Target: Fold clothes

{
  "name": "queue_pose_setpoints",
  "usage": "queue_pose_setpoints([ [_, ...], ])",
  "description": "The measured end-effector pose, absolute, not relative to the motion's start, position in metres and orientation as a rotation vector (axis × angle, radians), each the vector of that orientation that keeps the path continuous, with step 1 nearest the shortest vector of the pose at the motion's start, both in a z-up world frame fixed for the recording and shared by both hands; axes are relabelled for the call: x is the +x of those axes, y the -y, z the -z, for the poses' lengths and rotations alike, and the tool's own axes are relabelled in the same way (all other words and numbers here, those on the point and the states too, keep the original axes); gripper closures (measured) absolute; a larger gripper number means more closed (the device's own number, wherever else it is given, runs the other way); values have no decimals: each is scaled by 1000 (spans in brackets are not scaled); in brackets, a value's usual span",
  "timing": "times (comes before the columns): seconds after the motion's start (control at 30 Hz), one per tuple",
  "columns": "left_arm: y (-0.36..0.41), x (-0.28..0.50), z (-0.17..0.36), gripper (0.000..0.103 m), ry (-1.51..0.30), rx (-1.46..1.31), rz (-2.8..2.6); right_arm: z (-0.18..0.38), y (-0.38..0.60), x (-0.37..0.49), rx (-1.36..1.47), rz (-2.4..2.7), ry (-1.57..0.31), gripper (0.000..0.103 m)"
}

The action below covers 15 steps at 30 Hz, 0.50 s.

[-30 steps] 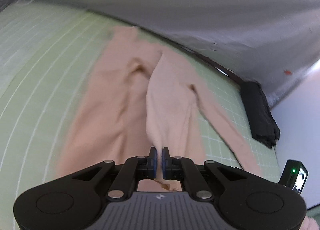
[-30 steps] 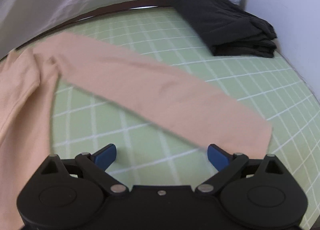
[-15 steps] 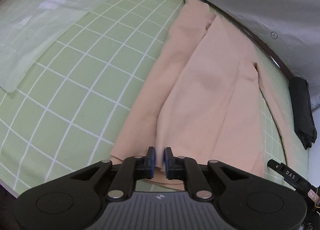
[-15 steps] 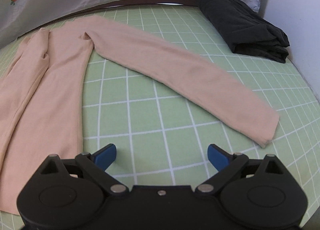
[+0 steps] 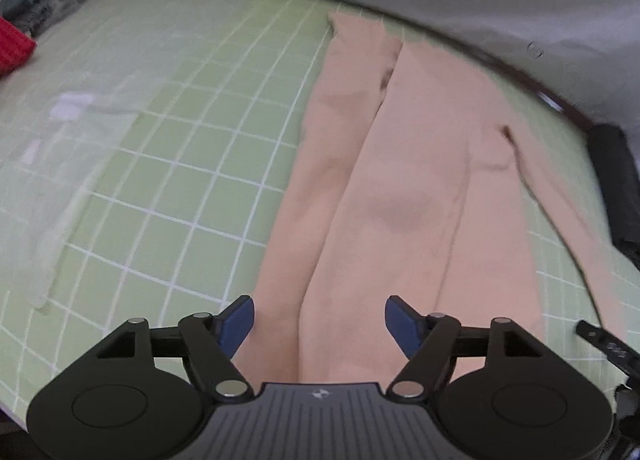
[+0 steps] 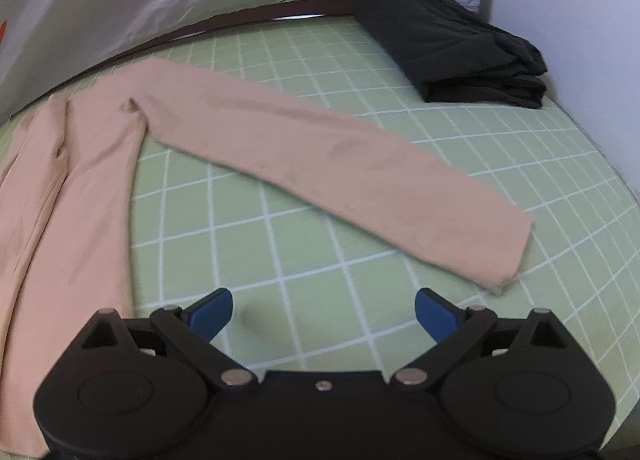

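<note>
The peach top (image 5: 420,188) is being folded on the green checked sheet (image 5: 192,164), with one side already laid over the body. The left gripper (image 5: 319,320) is being opened, its jaws having just parted, and nothing is being pinched, though the blur makes contact hard to judge. The right gripper (image 6: 323,312) is being held wide above bare sheet, just beside the outstretched sleeve (image 6: 340,172). Next, probably, that sleeve's cuff is to be gripped and carried across the top.
</note>
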<state>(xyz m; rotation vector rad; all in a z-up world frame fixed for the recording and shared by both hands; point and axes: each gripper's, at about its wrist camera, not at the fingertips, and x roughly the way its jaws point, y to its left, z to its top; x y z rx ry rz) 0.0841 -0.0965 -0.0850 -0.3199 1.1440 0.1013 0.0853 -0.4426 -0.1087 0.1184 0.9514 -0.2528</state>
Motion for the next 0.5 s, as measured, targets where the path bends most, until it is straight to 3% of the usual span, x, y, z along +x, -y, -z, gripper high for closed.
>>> queue_pose_setpoints([
  [0.5, 117, 129, 110, 23, -1210, -179, -50, 118, 490, 96, 237, 459, -950, 4],
])
